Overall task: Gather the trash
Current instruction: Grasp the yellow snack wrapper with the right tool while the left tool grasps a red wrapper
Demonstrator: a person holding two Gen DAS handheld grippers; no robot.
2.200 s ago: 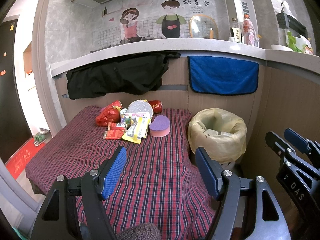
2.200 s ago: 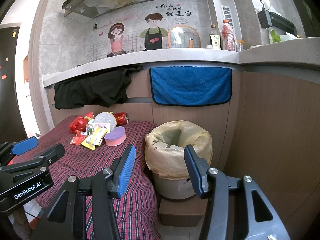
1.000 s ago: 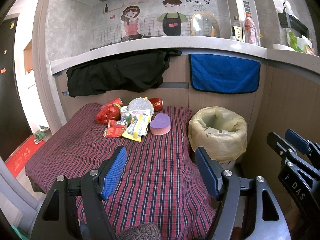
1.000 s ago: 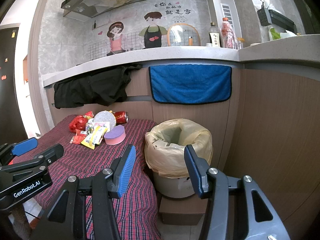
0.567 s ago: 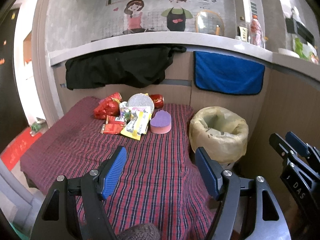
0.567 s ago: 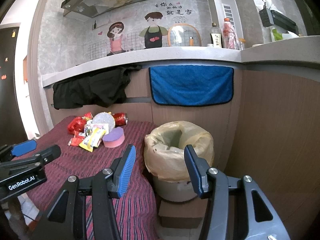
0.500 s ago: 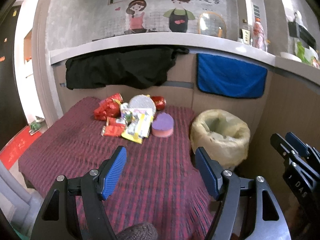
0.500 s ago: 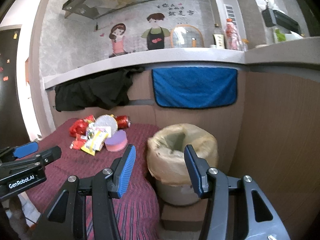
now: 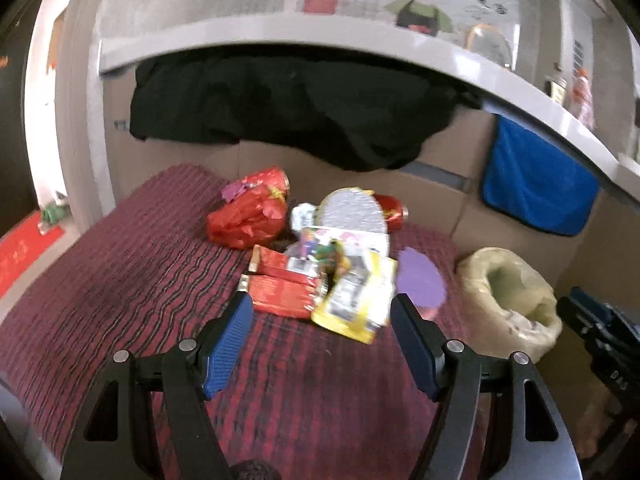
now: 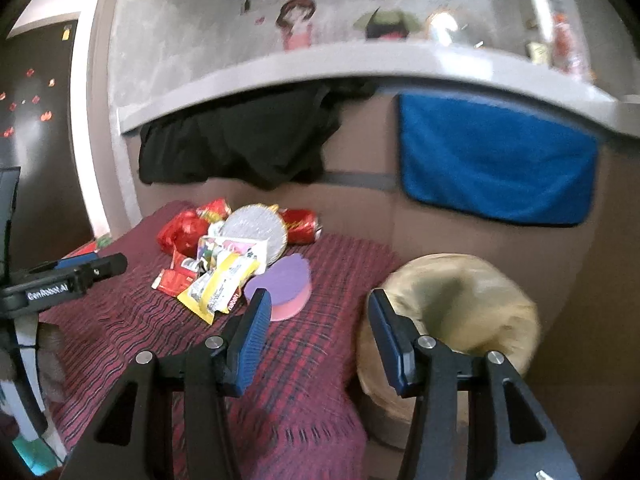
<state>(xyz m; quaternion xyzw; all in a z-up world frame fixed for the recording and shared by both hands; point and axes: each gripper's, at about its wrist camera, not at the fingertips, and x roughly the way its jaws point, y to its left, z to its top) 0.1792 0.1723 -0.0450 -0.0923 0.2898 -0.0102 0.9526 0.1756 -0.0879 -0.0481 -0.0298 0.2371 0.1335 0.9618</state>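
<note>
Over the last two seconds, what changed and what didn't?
Both grippers advanced toward the trash pile; the left gripper now frames the yellow wrapper, and the right gripper nears the purple sponge. Both stay open and empty. The pile and lined bin haven't moved.

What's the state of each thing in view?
Left tool: open, empty, short of the pile.
Right tool: open, empty.
Bin: lined, open; contents too blurred to tell.
Yellow wrapper: flat on the cloth, nearest the left tool.
Red wrappers: flat, beside the yellow one.
Red bag: crumpled.
Red can: on its side.
Purple sponge: flat.
Blue towel: hanging.
</note>
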